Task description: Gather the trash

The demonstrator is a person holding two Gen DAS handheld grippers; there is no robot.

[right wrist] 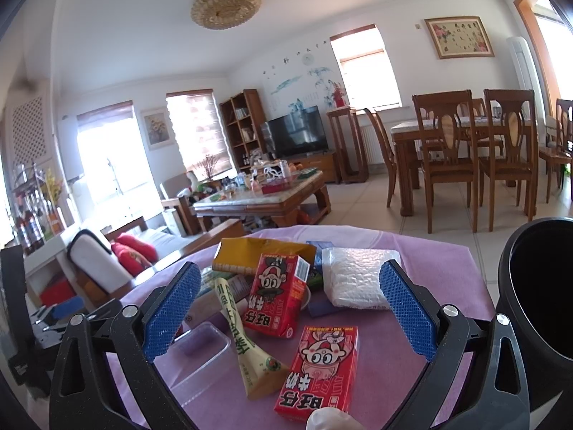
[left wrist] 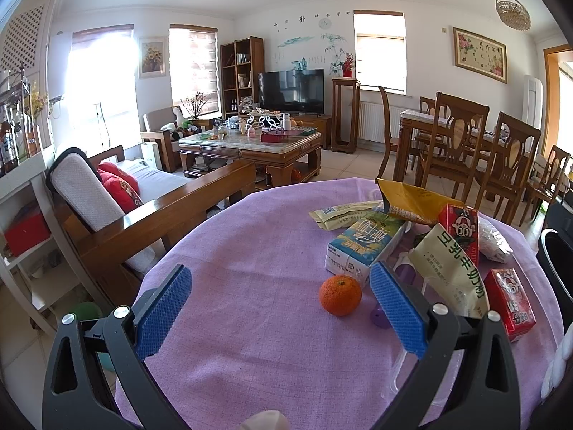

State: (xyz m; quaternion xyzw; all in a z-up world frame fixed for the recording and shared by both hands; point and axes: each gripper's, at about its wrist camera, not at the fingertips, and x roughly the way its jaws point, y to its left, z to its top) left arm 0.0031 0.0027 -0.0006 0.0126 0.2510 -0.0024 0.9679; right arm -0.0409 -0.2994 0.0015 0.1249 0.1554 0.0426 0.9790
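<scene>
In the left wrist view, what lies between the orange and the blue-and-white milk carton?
Nothing. In the left wrist view, only a short strip of bare purple tablecloth separates the orange from the milk carton behind it.

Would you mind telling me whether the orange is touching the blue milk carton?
Apart. The left wrist view shows a thin strip of purple cloth between the orange and the blue milk carton.

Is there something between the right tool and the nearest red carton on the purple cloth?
Nothing visible. The right tool is open, and the nearest red carton lies flat directly below its gap. The pale pouch lies beside it, to the left.
</scene>
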